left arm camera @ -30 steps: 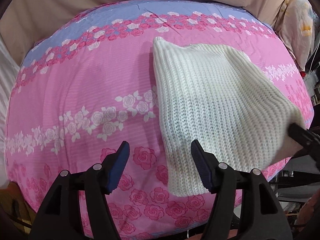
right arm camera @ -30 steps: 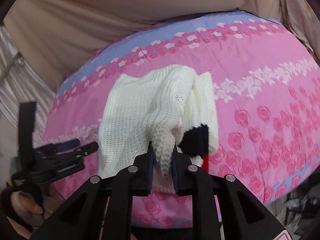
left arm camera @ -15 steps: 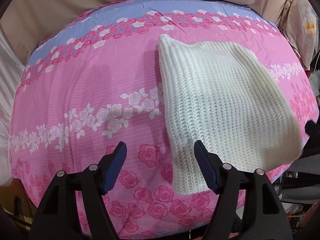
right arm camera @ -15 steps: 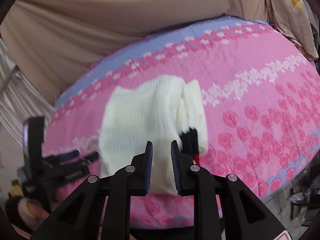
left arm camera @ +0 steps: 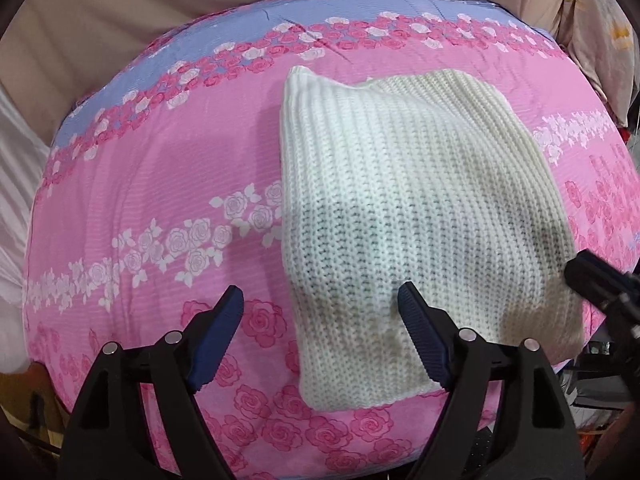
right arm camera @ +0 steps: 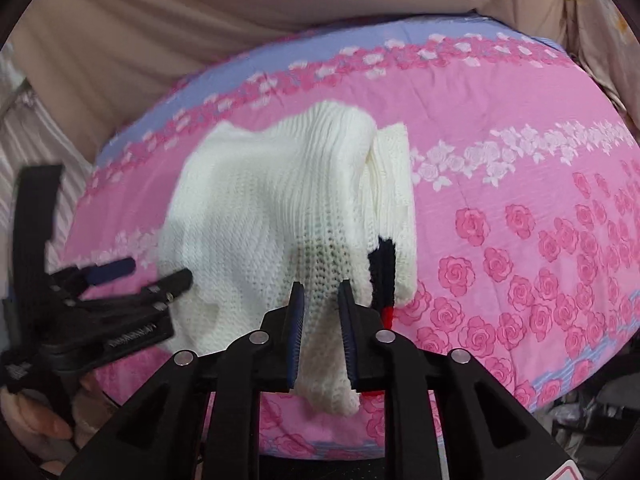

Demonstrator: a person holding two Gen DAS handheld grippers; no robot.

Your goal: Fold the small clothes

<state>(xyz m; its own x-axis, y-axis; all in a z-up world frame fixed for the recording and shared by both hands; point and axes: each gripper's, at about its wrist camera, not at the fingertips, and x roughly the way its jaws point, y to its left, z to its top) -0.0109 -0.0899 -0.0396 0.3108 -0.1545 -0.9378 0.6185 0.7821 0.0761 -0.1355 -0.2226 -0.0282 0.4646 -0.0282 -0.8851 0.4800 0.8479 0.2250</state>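
A white knitted garment [left arm camera: 416, 216] lies folded on a pink rose-patterned bedsheet [left arm camera: 160, 184]. My left gripper [left arm camera: 320, 316] is open and empty, hovering over the garment's near left edge. In the right wrist view the garment [right arm camera: 272, 208] is bunched, with a black and red trim [right arm camera: 382, 264] at its right side. My right gripper [right arm camera: 320, 316] is slightly open at the garment's near edge, with knit between the jaws but not clamped. The left gripper [right arm camera: 136, 276] shows at the left there; the right gripper's fingertip [left arm camera: 592, 276] shows at the right in the left wrist view.
The bed's near edge drops off just below the garment [left arm camera: 360, 440]. A beige fabric wall [right arm camera: 240, 40] stands behind the bed. A patterned pillow [left arm camera: 600, 32] lies at the far right. A pale curtain [right arm camera: 24, 152] hangs at the left.
My right gripper let go of the white knit fold and opened a little, drew back, then came in again at the garment's near edge. The left gripper stayed open and shifted slightly.
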